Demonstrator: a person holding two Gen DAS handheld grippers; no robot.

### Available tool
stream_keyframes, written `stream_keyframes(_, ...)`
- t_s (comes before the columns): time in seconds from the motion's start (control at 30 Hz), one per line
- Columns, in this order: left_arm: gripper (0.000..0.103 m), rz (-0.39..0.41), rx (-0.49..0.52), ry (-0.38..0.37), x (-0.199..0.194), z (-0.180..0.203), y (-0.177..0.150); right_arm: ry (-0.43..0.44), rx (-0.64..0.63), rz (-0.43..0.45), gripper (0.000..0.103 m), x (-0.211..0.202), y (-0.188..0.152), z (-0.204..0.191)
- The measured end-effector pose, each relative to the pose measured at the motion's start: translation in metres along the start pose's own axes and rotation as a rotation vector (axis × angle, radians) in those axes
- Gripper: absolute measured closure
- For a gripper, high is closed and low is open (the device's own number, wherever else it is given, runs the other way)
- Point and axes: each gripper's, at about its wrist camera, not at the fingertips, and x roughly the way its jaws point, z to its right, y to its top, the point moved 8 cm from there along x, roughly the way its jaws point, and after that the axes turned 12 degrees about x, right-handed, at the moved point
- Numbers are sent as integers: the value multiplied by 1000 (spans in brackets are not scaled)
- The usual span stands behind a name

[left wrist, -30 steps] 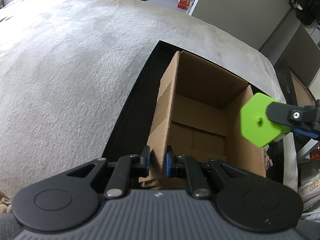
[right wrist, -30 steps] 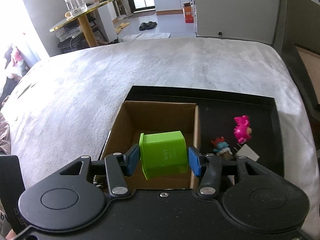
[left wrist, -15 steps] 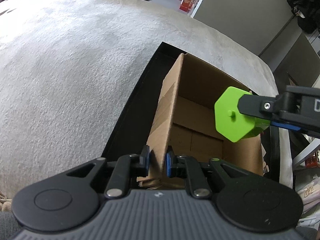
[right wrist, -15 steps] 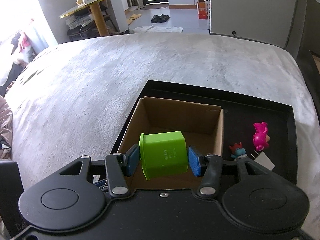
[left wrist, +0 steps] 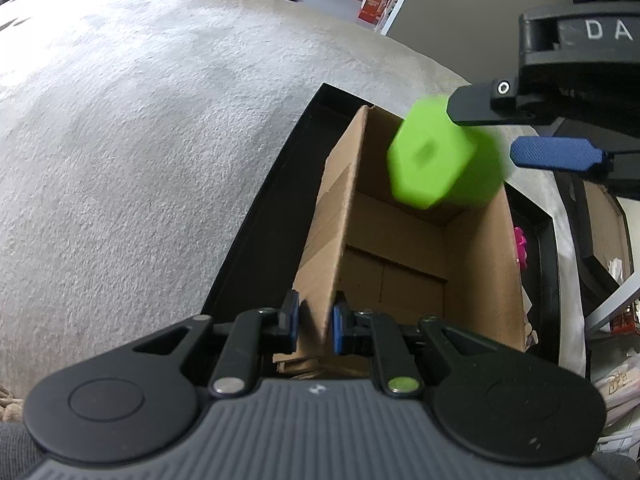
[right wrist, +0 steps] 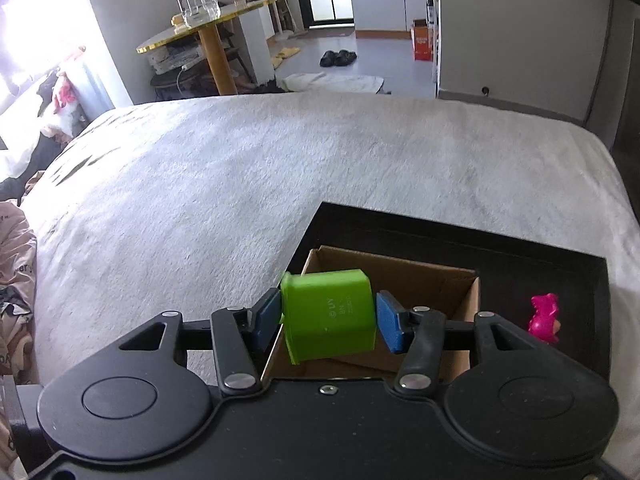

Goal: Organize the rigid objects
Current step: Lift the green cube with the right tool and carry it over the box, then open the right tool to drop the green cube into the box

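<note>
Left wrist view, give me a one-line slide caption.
Left gripper pinches the cardboard box wall as the opening right gripper releases a green block above it.

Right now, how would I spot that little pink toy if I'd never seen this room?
Find the black tray on the white bedcover. A cardboard box stands in it; the pink figurine stands beside the box, on the tray floor. It is the only pink thing there.

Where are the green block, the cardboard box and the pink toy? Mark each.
green block (right wrist: 328, 316), right wrist view, its lettered face.
cardboard box (left wrist: 476, 256), left wrist view, inner right wall.
pink toy (right wrist: 543, 318), right wrist view, its body.
</note>
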Motion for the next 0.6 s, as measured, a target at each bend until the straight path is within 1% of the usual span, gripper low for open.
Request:
stream_keyframes(0.07, 88, 1, 2, 0, 0, 1, 0, -12, 4, -1, 45, -1, -2, 3)
stream_keyframes(0.1, 90, 1, 0, 5, 1, 0, 0, -20, 0, -1, 44, -2, -3, 4)
stream_keyframes(0.17, 90, 7, -6, -7, 0, 1, 1, -35, -6, -2, 41, -4, -7, 6)
stream_keyframes(0.23, 90, 4, -5, -8, 1, 1, 1, -43, -4, -11, 41, -6, -12, 10)
stream_keyframes(0.27, 90, 7, -4, -8, 0, 1, 1, -46, 0, -16, 39, -7, -14, 12)
stream_keyframes(0.33, 90, 7, -3, -7, 0, 0, 1, -60, 7, -14, 31, -12, -19, 18)
stream_keyframes(0.37, 90, 6, -1, -5, 1, 1, 1, -70, 10, -6, 24, -15, -20, 22)
stream_keyframes(0.4, 90, 7, 3, -4, 1, 1, 1, -78, 14, 0, 21, -18, -21, 26)
stream_keyframes(0.6, 91, 6, 14, 7, 0, 2, 1, -88, 70, -15, 21, -28, -32, 52)
